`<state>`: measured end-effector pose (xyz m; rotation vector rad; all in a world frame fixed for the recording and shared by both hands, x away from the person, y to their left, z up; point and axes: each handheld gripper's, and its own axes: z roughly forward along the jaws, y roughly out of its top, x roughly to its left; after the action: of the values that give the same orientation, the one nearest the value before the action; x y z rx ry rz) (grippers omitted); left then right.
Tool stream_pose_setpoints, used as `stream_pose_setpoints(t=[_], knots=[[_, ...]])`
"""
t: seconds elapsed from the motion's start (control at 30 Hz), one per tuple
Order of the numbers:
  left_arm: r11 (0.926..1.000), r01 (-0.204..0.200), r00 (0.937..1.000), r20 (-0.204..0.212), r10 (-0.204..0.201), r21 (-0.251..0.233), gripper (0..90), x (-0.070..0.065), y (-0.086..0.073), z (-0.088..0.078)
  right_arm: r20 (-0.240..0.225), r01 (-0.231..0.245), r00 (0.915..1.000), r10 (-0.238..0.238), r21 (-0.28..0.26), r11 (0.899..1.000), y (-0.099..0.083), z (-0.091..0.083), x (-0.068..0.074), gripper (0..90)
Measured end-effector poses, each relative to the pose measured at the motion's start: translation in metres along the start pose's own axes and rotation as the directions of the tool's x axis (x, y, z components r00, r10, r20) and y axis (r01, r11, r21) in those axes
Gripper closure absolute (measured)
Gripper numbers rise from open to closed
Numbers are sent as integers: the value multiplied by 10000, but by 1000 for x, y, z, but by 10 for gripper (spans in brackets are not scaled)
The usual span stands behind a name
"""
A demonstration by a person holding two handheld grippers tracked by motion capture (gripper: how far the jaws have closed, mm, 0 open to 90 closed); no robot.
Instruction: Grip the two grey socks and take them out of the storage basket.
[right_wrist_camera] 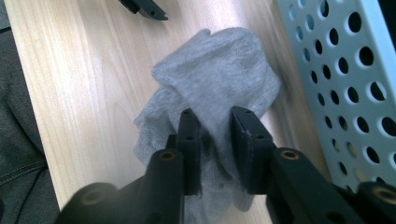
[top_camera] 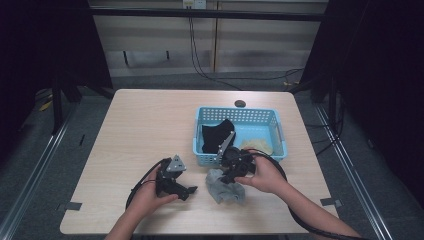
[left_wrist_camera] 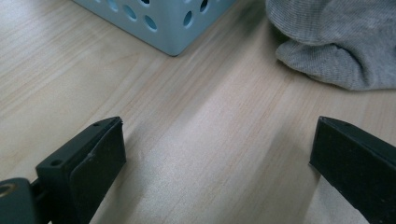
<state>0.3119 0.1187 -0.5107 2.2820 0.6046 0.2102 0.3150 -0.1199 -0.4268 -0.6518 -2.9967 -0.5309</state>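
left gripper (top_camera: pixel 190 190): jaws wide apart, empty, low over table (top_camera: pixel 140 130) at 7 o'clock | grey sock (top_camera: pixel 226 186): on table, 5 o'clock of centre, just outside basket (top_camera: pixel 200 131) | right gripper (right_wrist_camera: pixel 215 135): jaws nipped on sock fabric | progress: judged midway; black cloth (top_camera: pixel 216 136) and pale item (top_camera: pixel 257 146) already in basket, grey sock left.

Light blue perforated basket (top_camera: pixel 239 116); grey sock (right_wrist_camera: pixel 219 84); black cloth (top_camera: pixel 216 135); pale yellow cloth (top_camera: pixel 257 145); light woodgrain bench (top_camera: pixel 145 130).
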Motion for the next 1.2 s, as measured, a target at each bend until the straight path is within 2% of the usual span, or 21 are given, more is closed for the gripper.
stream_pose_setpoints(t=[0.03, 0.07, 0.1, 0.13, 0.17, 0.2, 0.23, 0.27, 0.33, 0.53, 0.63, 0.87, 1.2], knots=[[10000, -1, 10000, -2, 1, 3, 27, 0, 0, 0, -82, -106, 9999, 106, 10, 9999, -1, 0, 0, 665], [10000, -1, 10000, -2, 1, 3, 27, 0, 0, 0, -82, -106, 9999, 106, 10, 9999, -1, 0, 0, 665], [10000, -2, 10000, -1, 2, 0, 27, 0, 0, 0, -121, -79, 9999, 79, 46, 10000, -2, 0, 0, 589], [10000, -2, 10000, -1, 2, 0, 27, 0, 0, 0, -121, -79, 9999, 79, 46, 10000, -2, 0, 0, 589], [10000, 0, 10000, -1, 0, 3, 27, 0, 0, 0, -111, -168, 9998, 168, 18, 9999, -3, -3, 1, 529], [10000, -4, 10000, -1, 4, 4, 27, 0, 0, 0, -111, -168, 9998, 168, 18, 9999, -3, -3, 1, 529], [10000, 1, 10000, 1, -1, 2, 27, 0, 0, 0, -97, -184, 9998, 185, 17, 9998, -3, -4, 1, 489], [10000, -2, 10000, 0, 2, 1, 27, 0, 0, 0, -74, -411, 9991, 410, -72, 9991, -4, -6, 2, 456], [10000, 0, 10000, 0, 0, 0, 27, 0, 0, 0, -90, -405, 9991, 404, -120, 9991, -6, -10, 2, 421], [10000, 2, 10000, 8, -2, -2, 27, 0, 0, 0, 69, -219, 9997, 219, -64, 9997, -12, -16, 4, 373], [10000, -4, 10000, -3, 4, 1, 27, 0, 0, 0, 235, -324, 9992, 322, 63, 9995, -18, -17, 6, 362], [10000, -20, 10000, -8, 20, 6, 27, 0, 0, 0, 217, -314, 9993, 308, 300, 9991, -31, -19, 6, 340], [10000, 1, 10000, -7, -1, 5, 27, 0, 0, 0, 528, -452, 9977, 436, 309, 9985, -50, -21, 4, 326]])
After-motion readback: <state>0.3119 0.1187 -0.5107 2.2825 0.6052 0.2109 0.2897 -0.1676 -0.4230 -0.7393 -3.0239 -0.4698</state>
